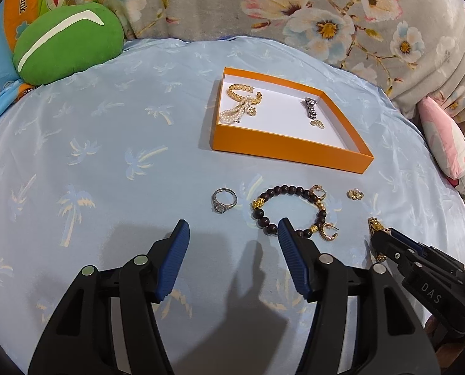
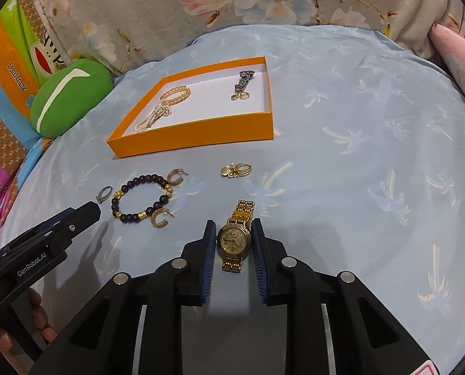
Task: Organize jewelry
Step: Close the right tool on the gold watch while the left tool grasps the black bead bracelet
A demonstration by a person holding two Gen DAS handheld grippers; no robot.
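Right gripper (image 2: 233, 239) straddles the watch (image 2: 234, 240) at its case, pads beside it at 9 and 3 o'clock; contact not confirmable, so grip state: cannot tell. Watch lies on the sheet (image 2: 357, 156), box (image 2: 198, 131) at 11 o'clock. Judgement: close on the case, not the band, then lift level.

Left gripper (image 1: 232, 234) released, over bare sheet; ring (image 1: 223, 200) at 12, bracelet (image 1: 290, 211) at 1.

Right view alone shows the dial; the left shows only band ends.
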